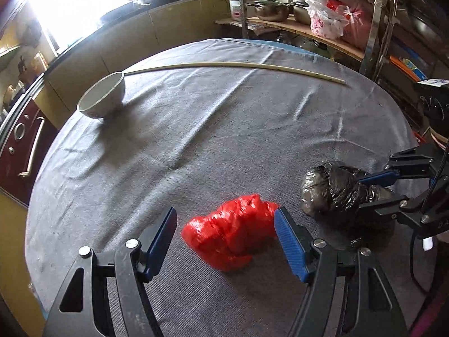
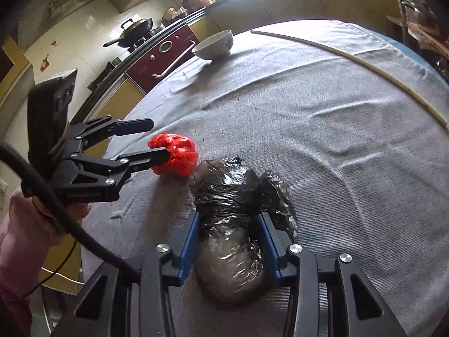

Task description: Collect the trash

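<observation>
Kitchen backdrop; grey cloth-covered table (image 1: 224,129), bowl (image 1: 102,97) and long stick (image 1: 238,66) toward far edge.

Risks: red bag (image 1: 233,231) judged slippery, could be pushed aside by one pad of left gripper (image 1: 226,240) if closed off-centre; black bag (image 2: 233,219) lumpy, tail loose, could slide from pinch when lifted.

Left gripper half open, nothing held, red bag between jaws near front edge. Right gripper (image 2: 228,245) closed on black bag just beside.
</observation>
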Action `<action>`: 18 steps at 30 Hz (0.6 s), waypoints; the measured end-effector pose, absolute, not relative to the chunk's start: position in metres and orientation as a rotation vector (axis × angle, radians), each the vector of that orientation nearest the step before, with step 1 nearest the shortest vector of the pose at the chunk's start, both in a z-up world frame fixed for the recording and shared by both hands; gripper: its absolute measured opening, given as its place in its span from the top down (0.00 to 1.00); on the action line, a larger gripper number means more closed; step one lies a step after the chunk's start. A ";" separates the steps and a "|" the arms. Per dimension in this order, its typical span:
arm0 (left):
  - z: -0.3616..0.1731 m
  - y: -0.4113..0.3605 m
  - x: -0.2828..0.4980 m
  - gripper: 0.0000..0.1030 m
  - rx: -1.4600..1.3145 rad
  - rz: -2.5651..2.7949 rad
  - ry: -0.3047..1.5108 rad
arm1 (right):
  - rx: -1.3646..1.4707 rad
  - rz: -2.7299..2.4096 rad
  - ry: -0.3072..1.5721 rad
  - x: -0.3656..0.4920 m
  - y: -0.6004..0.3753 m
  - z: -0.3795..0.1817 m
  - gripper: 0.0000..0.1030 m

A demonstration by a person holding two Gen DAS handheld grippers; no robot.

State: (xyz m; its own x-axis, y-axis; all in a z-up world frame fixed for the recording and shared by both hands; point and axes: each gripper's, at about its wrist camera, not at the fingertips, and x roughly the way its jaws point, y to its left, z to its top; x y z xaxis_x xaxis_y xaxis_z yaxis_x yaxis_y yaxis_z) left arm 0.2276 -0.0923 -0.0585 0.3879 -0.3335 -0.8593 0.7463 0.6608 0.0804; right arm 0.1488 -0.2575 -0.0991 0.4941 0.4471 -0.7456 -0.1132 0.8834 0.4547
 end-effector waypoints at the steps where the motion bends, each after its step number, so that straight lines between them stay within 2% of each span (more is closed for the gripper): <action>1: -0.060 -0.093 0.227 0.30 0.505 -0.740 0.944 | 0.372 0.353 1.000 0.149 -0.256 -0.100 0.58; 18: -0.068 -0.103 0.176 0.32 0.546 -0.792 0.999 | 0.379 0.287 0.990 0.147 -0.266 -0.100 0.59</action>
State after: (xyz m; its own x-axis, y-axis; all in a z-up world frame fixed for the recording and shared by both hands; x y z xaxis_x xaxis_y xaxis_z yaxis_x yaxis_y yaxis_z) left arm 0.1763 -0.1033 -0.0681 0.3097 -0.3300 -0.8917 0.7934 0.6065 0.0511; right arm 0.1466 -0.2656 -0.0996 0.5201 0.4020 -0.7536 -0.0628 0.8979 0.4356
